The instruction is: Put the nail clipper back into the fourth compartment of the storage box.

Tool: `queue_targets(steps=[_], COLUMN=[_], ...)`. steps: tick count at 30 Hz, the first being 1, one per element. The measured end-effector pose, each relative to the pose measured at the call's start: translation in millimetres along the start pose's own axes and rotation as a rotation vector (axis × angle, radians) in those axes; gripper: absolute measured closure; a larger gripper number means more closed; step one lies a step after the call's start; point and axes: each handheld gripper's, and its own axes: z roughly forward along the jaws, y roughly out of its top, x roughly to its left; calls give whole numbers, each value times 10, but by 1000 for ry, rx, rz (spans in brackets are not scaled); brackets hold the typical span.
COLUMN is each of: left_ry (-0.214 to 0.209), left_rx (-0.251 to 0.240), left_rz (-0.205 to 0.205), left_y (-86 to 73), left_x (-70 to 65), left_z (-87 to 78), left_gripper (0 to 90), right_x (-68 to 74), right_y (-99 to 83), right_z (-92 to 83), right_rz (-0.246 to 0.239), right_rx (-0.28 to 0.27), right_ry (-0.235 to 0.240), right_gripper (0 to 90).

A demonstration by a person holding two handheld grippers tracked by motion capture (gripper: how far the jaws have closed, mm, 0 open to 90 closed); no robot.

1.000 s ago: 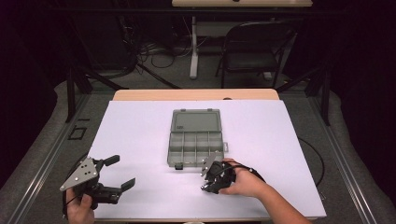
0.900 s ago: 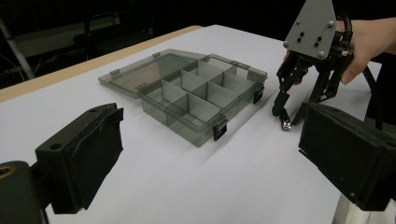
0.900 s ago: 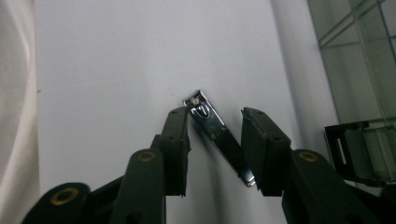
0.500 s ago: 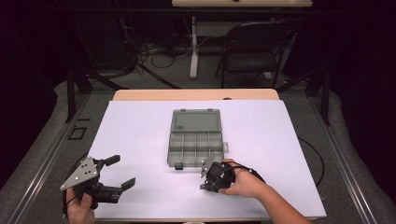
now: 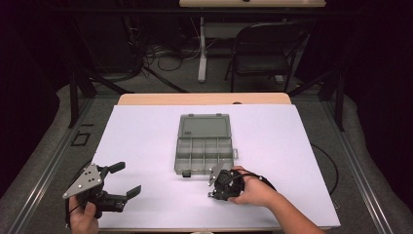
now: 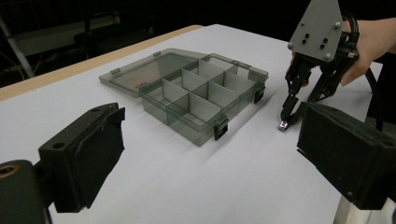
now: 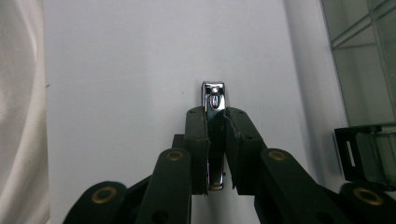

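Observation:
A small silver nail clipper [image 7: 214, 100] lies on the white table, just in front of the open box. My right gripper [image 7: 215, 135] is shut on it, and the clipper's front end pokes out past the jaws. In the left gripper view the right gripper [image 6: 287, 122] points steeply down, with the nail clipper [image 6: 283, 126] touching the table. The high view has the right gripper [image 5: 214, 187] near the box's front right corner. My left gripper [image 5: 127, 179] is held at the table's front left, open and with nothing in it, well apart from the box.
A grey clear-plastic organizer box [image 5: 202, 146] sits mid-table with its lid folded back and several bare compartments [image 6: 205, 93]. Its black latches [image 7: 348, 151] face the front. White sheet covers the table [image 5: 146, 131]; a chair [image 5: 265, 53] and cables stand beyond the far edge.

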Motion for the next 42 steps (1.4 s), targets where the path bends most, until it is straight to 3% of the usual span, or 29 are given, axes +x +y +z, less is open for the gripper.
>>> queue_targets(steps=[13, 15, 23, 31, 35, 42], left_ry=[2, -3, -1, 4, -1, -1], left_rx=[3, 1, 1, 0, 0, -1], left_rz=[3, 4, 4, 5, 4, 3], left_y=[-1, -1, 0, 0, -4, -3], left_x=[4, 5, 11, 10, 20, 23], left_z=[1, 8, 3, 6, 0, -2], left_gripper=[72, 72, 74, 74, 74, 75], right_x=[-8, -24, -27, 7, -18, -2], right_y=[-9, -4, 16, 152, 172, 229], right_z=[-22, -21, 4, 29, 37, 59], right_rz=[28, 51, 51, 9, 33, 20], right_rx=[-8, -5, 8, 100, 93, 120], right_ry=[7, 19, 21, -1, 13, -1], right_gripper=[807, 804, 793, 782, 768, 794])
